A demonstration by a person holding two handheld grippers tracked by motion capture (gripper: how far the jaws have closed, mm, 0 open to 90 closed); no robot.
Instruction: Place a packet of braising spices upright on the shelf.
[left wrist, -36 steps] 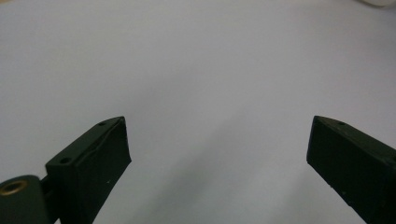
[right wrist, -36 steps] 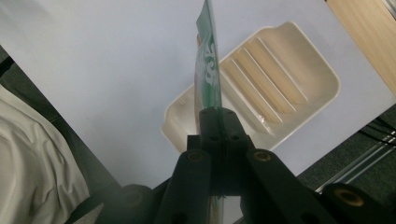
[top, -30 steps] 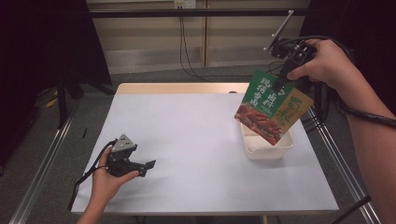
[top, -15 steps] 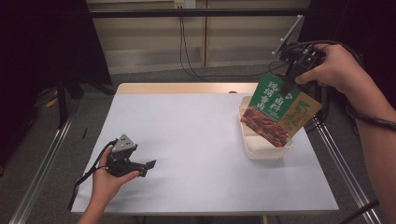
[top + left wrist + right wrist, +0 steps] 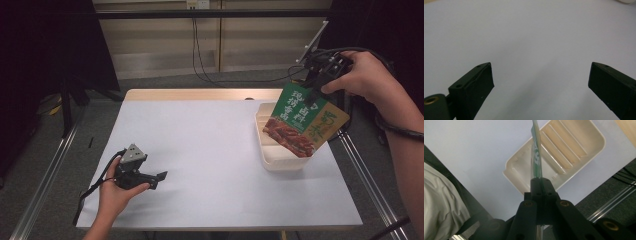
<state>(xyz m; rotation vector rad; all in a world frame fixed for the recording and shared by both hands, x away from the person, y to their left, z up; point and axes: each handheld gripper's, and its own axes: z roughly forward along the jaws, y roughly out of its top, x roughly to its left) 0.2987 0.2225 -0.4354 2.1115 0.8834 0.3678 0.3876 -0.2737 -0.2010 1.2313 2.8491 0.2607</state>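
Note:
A green and yellow food packet with a picture of red meat hangs tilted above a cream tray at the table's right side. My right gripper is shut on the packet's top edge. In the right gripper view the packet shows edge-on, pinched between the jaws of my right gripper, with the ribbed tray below. My left gripper rests low on the white table near the front left, held by a hand. In its own view my left gripper stands open with bare table between the jaws.
The white table has wide free room in the middle. Metal rails run along both sides. Cables hang against the back wall, and dark curtains stand at the far left and right.
My right hand has carried the packet a little to the right and lower over the tray. The left hand and its gripper have kept still.

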